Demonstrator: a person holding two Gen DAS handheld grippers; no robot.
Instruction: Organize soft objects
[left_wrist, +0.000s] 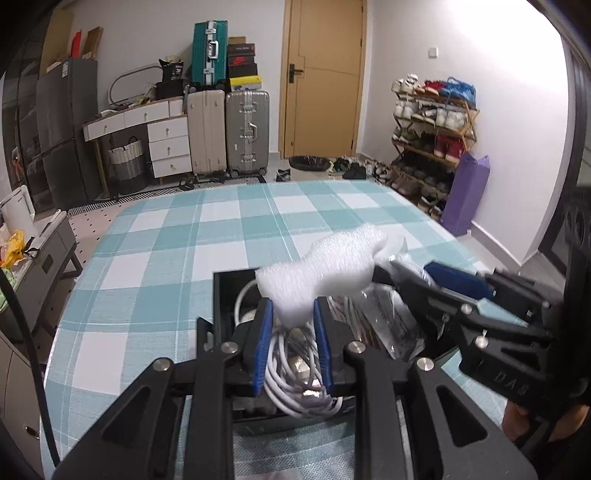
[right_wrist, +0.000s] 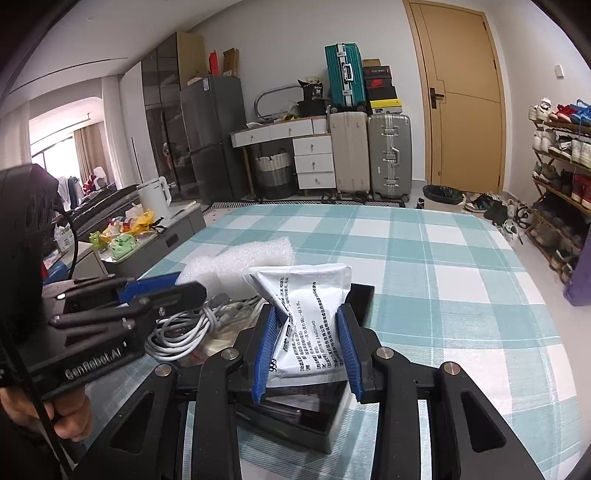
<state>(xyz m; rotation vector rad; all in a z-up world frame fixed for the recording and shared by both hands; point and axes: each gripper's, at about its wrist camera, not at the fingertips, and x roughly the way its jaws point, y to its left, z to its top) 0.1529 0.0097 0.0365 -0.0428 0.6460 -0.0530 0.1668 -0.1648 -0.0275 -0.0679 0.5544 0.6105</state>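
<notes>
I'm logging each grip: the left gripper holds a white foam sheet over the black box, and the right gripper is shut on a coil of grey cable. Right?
Not quite. The right gripper is shut on a white printed sachet, as the right wrist view shows; the coil of grey cable lies in the black box. The left gripper does hold the white foam sheet over the box.

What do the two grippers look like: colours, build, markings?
Both are black plastic linkage frames with silver pivot bolts and blue ribbed pads on the fingers. The left gripper has "GenRobot.AI" embossed on its side, and a black cable runs beside it. The right gripper matches.
</notes>
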